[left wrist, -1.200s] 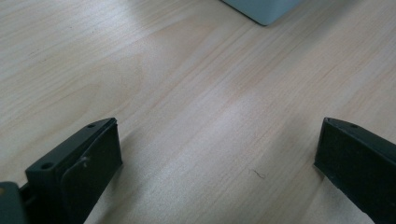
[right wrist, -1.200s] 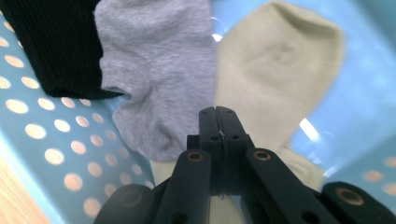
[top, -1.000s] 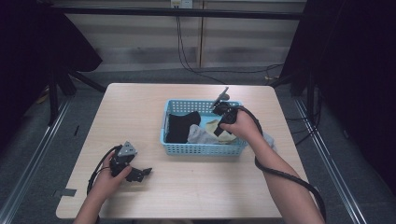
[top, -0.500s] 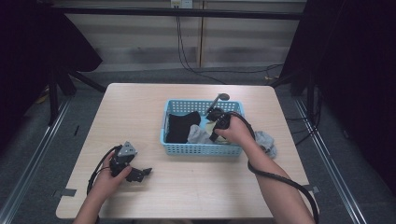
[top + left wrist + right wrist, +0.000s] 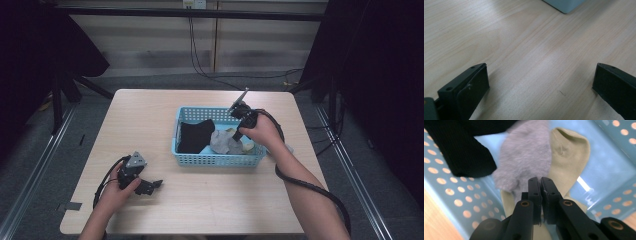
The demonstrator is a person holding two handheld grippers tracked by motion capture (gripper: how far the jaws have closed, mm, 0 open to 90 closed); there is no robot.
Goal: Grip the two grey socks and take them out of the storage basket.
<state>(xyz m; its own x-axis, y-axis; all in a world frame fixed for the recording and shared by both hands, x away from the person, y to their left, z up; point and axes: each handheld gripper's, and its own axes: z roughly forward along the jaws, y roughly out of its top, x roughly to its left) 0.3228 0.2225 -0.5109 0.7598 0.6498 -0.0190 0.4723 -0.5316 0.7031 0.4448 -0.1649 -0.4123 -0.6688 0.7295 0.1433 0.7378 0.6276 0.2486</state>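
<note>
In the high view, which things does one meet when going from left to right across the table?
left gripper → blue basket → black sock → grey sock → right gripper

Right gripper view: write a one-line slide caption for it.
Right gripper, jaws shut, above a grey sock, a cream sock and a black sock in a blue basket.

My black claw (image 5: pixel 541 181) sits over a light blue basket (image 5: pixel 200 159) dotted with round holes; inside lie a black sock (image 5: pixel 461 150), a fuzzy grey sock (image 5: pixel 524 155) and a cream sock (image 5: pixel 569 157); the table (image 5: pixel 145 120) is pale wood.
</note>
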